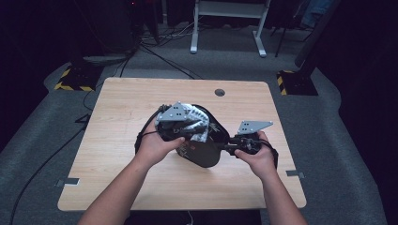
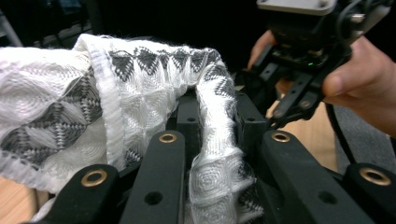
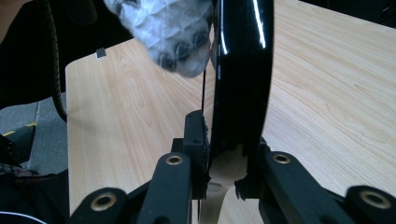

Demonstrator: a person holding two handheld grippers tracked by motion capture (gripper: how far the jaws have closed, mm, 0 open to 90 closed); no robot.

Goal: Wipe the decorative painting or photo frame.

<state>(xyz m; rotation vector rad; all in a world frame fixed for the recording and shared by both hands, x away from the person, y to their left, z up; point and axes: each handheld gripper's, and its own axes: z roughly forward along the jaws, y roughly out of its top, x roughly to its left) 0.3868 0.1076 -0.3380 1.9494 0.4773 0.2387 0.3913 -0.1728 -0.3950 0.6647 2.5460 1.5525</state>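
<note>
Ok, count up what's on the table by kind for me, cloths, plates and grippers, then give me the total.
Patterned white and grey cloth: 1
Glossy black plate: 1
Grippers: 2, the left gripper shut on the cloth, the right gripper shut on the plate's rim
Total: 4

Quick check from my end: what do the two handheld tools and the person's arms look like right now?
Both are black two-jaw tools with brass-coloured rivets at the linkages. The left tool and the right tool each carry a grey three-cornered plate dotted with small holes, and a black cable trails from each. A small green light glows on the right tool in the left gripper view. The forearms are bare, with no sleeves or gloves visible.
</note>
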